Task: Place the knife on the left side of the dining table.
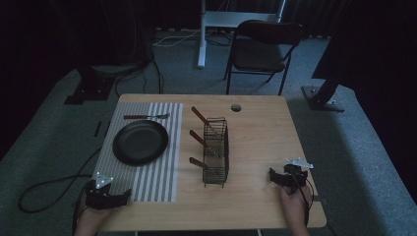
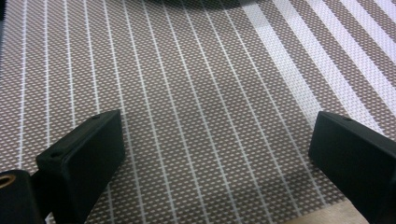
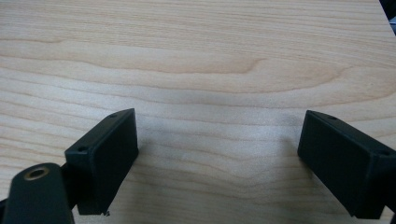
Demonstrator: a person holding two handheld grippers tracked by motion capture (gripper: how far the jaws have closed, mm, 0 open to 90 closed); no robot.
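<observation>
The left gripper (image 1: 109, 195) rests at the near edge of the striped placemat (image 1: 147, 187), jaws spread wide with nothing between them. The right gripper (image 1: 286, 176), equally wide and empty, sits on bare table (image 1: 255, 147) well to the right of the mat. On the mat lies a black pan (image 1: 140, 142), a fork (image 1: 145, 116) beyond it. Just right of the mat stands a wire rack (image 1: 216, 151) holding 3 wooden-handled utensils (image 1: 198, 138).

Overhead table (image 1: 255, 142) view; two close-ups
</observation>
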